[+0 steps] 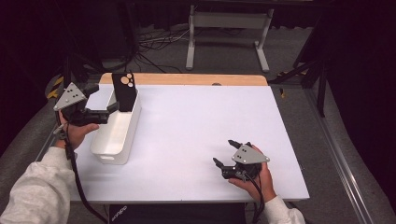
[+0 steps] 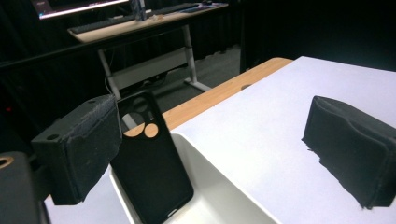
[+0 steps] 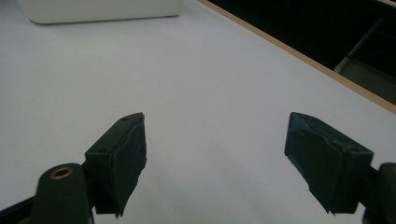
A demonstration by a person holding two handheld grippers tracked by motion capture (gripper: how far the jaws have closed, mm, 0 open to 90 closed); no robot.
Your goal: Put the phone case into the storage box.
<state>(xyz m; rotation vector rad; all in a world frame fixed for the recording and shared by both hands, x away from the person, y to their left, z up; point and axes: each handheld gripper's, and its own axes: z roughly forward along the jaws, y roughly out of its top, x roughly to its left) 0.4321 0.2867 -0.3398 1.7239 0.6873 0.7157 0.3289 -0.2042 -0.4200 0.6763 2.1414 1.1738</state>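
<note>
A black phone case [image 1: 125,91] with round camera cut-outs stands upright in the far end of a white bin [image 1: 114,158] at the table's left, leaning on the end wall. My left gripper [image 1: 103,98] hovers at the bin's left rim, pointing across it, open. In the left gripper view the case [image 2: 152,163] stands just behind the left pad [image 2: 79,149], with nothing pressed between the pads. My right gripper [image 1: 224,151] rests near the front right of the white table [image 1: 196,121], open and holding nothing; in its own view the gripper [image 3: 215,135] faces bare tabletop.
A wooden strip [image 1: 187,79] borders the table's far edge. Beyond it a white desk frame [image 1: 229,28] and cables sit on the floor. The bin's near corner [image 3: 98,11] appears far off in the right gripper view.
</note>
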